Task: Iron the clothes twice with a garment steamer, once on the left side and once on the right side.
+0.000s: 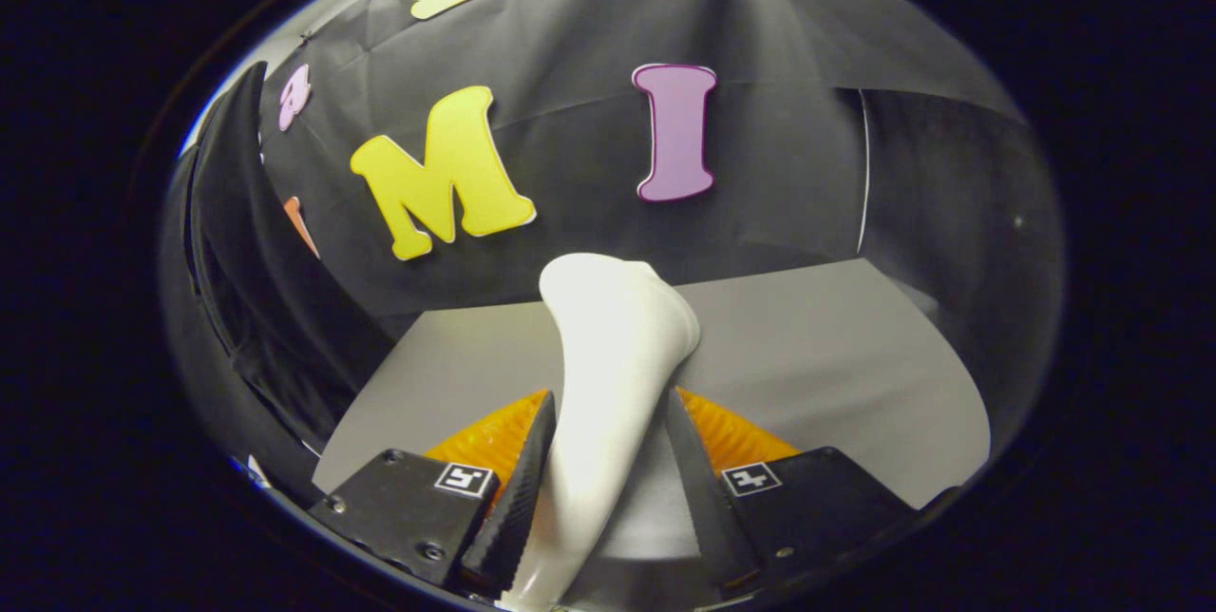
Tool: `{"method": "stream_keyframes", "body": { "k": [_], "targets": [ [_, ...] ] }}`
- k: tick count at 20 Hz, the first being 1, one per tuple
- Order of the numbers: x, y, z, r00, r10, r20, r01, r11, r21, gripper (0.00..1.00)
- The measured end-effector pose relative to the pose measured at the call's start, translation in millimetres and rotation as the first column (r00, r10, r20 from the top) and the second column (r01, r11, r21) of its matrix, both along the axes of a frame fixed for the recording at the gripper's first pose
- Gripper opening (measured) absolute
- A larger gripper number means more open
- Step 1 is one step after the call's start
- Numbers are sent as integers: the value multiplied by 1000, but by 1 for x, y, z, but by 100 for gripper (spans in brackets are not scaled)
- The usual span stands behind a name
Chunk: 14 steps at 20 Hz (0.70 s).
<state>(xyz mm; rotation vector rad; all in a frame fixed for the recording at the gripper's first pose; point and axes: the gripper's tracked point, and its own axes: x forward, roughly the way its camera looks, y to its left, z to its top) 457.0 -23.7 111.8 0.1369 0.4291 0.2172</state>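
Observation:
A white garment steamer (613, 355) stands up between my fingers, its broad head rising ahead of them over the grey table (836, 355). My gripper (608, 403) is closed around its narrow handle. The left finger (527, 479) lies flat against the handle. The right finger (689, 469) meets it near the tip, with a thin gap lower down. The handle's lower end runs down under the left finger. A dark garment (247, 289) hangs off to the left, beyond the table's edge.
The grey tabletop stretches ahead and to the right of the fingers, ending at the black cloth wall (779, 165). A thin white vertical line (864, 175) marks a fold or seam in the wall at the right.

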Motion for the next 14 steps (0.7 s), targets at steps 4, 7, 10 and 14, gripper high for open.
{"method": "stream_keyframes", "body": {
  "k": [4, 7, 10, 14],
  "targets": [
    [1, 3, -1, 999, -34, -32, 33, 999, -19, 66],
    [2, 5, -2, 996, -52, -78, 52, 999, 0, 61],
    [1, 11, 1, 994, -48, -100, 54, 997, 57, 52],
    [-8, 12, 17, 998, -44, -51, 47, 997, 69, 45]
  ]
}}
